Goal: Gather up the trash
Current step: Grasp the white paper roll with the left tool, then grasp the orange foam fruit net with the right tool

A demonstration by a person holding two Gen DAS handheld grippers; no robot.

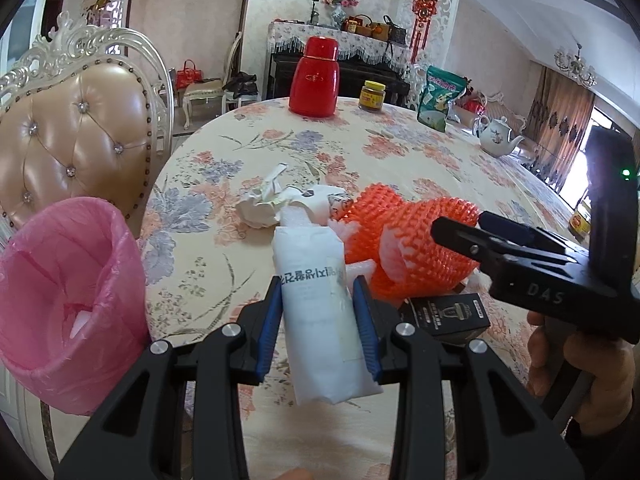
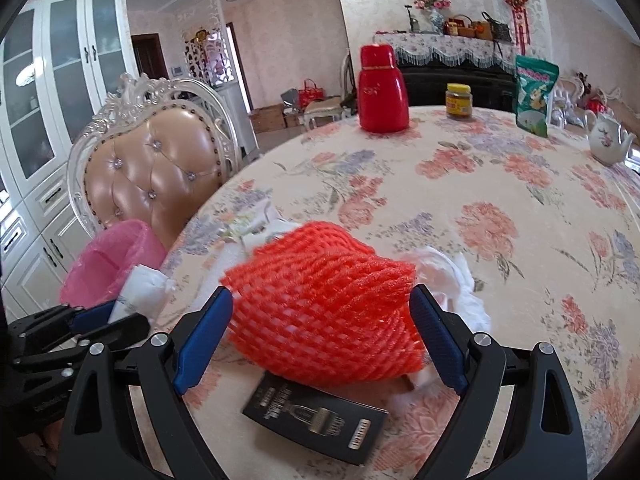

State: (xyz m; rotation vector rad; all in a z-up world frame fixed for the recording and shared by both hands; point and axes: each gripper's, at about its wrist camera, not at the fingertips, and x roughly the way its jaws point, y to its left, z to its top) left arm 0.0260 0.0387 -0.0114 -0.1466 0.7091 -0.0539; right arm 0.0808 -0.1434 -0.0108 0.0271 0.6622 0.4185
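1. Trash lies in a loose heap on the floral tablecloth (image 1: 400, 152), mid-frame in both views: crumpled white paper (image 1: 260, 208), an orange foam net (image 2: 324, 308), more white wrap (image 2: 452, 276) and a flat black box (image 2: 316, 424).
2. I see my left gripper (image 1: 318, 320) at bottom centre of its view, its blue ribbed pads narrowed onto a white packet (image 1: 316, 280); the packet is a soft, rolled tube of paper-like wrap with black print across it, pinched at both sides.
3. My right gripper (image 2: 322, 340) fills the bottom of its own view. Its jaws stand wide, the orange net between the blue pads; the net is a puffy, open-mesh sleeve, folded into a lump. I cannot tell whether the pads press on it or merely flank it.
4. Below the net the black box lies flat and glossy, printed with a clipper picture.
5. A pink bin (image 1: 60, 304), lined with thin crinkled plastic, sits at lower left of the left view, beside the table edge and in front of a tufted, pearly chair (image 1: 80, 136).
6. Far back on the cloth stand a smooth red flask (image 1: 314, 76), a small jar (image 1: 372, 96), a green pouch (image 1: 438, 98) and a white teapot (image 1: 498, 136).
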